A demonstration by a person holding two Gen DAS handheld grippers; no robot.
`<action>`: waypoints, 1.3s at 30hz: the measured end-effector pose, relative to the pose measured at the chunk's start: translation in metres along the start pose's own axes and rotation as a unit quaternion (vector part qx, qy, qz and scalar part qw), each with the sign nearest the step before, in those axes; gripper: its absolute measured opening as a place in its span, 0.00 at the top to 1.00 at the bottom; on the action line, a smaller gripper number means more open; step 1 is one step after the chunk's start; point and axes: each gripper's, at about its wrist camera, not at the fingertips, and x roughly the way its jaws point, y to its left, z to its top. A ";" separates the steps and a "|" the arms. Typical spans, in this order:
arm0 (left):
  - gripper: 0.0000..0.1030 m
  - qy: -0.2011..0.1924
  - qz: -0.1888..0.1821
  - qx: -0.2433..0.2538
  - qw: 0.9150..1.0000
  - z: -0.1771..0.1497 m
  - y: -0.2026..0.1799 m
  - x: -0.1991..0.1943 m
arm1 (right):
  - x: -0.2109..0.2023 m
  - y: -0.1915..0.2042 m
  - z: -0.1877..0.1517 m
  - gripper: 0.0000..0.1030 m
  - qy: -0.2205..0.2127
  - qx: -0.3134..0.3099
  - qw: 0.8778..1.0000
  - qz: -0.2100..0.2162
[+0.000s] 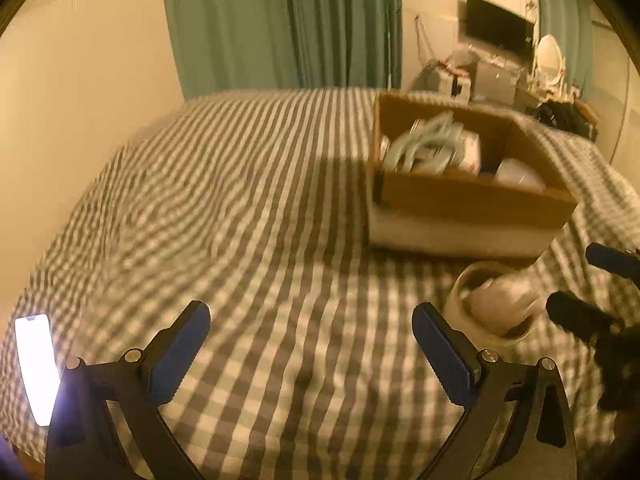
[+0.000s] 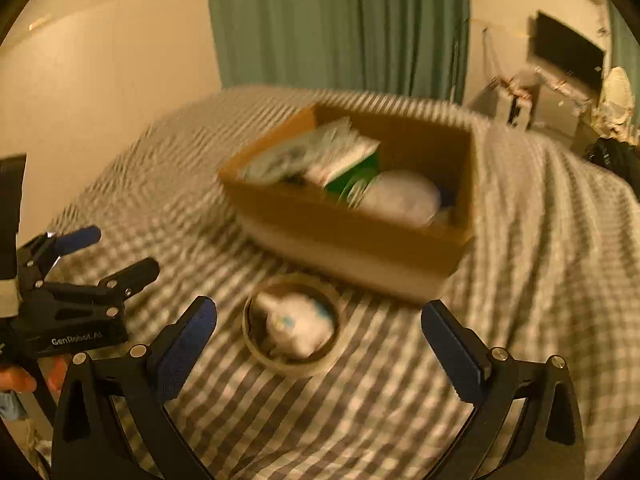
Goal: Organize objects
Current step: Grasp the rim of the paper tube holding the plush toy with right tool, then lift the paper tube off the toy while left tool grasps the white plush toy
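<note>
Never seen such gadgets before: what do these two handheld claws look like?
Each claw, left and right, is a black frame with silver bolts and two ribbed blue pads. The right wrist view shows white "GenRobot" lettering on the left claw's black body. No cables are visible.

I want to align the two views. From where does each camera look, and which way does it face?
Left wrist: on the left claw, facing across the checked bed toward the curtain; right claw at the right edge.
Right wrist: on the right claw, facing the cardboard box; left claw and fingers at left.
Shared: box, tape roll, curtain.
</note>
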 end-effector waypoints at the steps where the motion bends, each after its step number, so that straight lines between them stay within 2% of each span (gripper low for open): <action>1: 0.00 0.008 0.005 0.002 1.000 -0.005 0.000 0.005 | 0.006 0.003 -0.004 0.00 0.009 -0.005 1.000 -0.001; 4: 0.00 0.025 0.002 -0.006 1.000 -0.009 0.002 0.014 | 0.023 0.009 -0.011 0.00 0.028 -0.020 0.999 -0.011; 11: 0.00 0.026 -0.008 -0.020 0.999 -0.010 0.007 0.011 | 0.047 0.004 -0.010 0.00 0.057 0.000 0.998 0.000; 16: 0.00 0.033 -0.014 -0.033 0.999 -0.009 0.010 0.015 | 0.061 0.007 -0.014 0.00 0.076 -0.010 0.997 0.004; 17: 0.00 0.034 -0.014 -0.033 0.999 -0.009 0.010 0.015 | 0.062 0.007 -0.015 0.02 0.077 -0.011 0.997 0.005; 21: 0.00 0.038 -0.014 -0.029 0.999 -0.009 0.008 0.017 | 0.060 0.009 -0.015 0.22 0.081 -0.019 0.996 0.009; 30: 0.00 0.033 -0.011 -0.036 0.999 -0.010 0.011 0.015 | 0.029 0.007 -0.004 0.23 0.031 -0.006 0.999 0.023; 35: 0.00 0.024 -0.008 -0.045 0.999 -0.007 0.009 0.008 | -0.008 0.004 0.006 0.23 -0.011 0.000 1.000 0.020; 39: 0.00 0.006 -0.023 -0.050 0.998 -0.004 0.001 -0.002 | -0.035 -0.005 0.014 0.23 -0.036 0.017 0.999 0.012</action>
